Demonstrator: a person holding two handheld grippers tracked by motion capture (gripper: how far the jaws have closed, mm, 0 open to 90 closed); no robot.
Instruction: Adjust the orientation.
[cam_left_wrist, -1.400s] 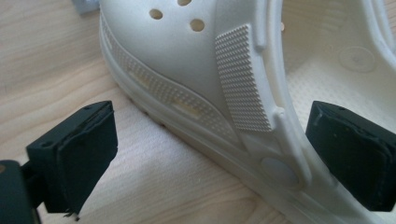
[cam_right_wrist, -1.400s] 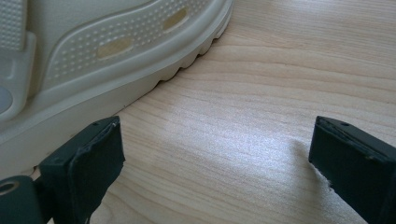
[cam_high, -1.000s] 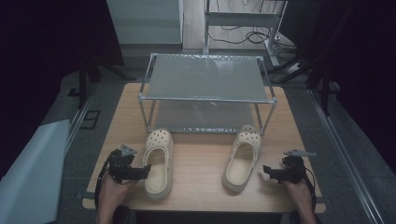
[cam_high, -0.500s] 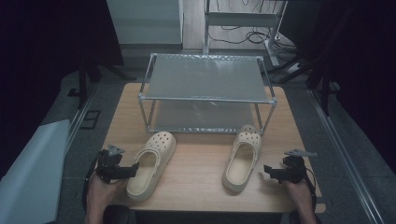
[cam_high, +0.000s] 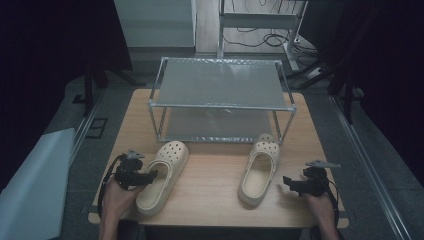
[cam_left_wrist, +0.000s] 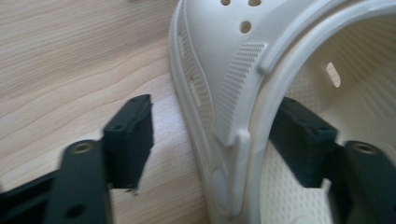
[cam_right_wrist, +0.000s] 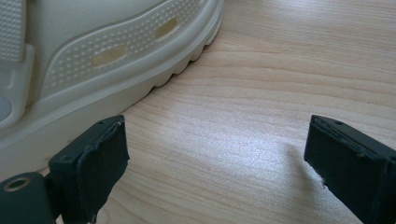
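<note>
A cream clog lies at the near left of the wooden table, toe angled toward the far right and heel close to the front edge, as we work it with the left gripper. In the left gripper view our jaws straddle the clog's side wall near the heel strap's rivet: one black jaw sits outside over bare wood, the other inside the shoe's opening. The outer jaw stands clear of the wall with a gap showing, so the jaws are parted around the wall and not closed on it.

A second cream clog rests at the near right of the table, its toe pointing toward the rack. Our right gripper waits just beside that clog's heel, near the front right corner. In the right gripper view its jaws are spread wide over bare tabletop and hold nothing; the ridged sole of the clog runs across the upper left, near the left jaw, though we cannot tell whether they touch.

Beyond both shoes a two-tier metal rack stands on the far half of the table, the right clog's toe just in front of its lower shelf.
</note>
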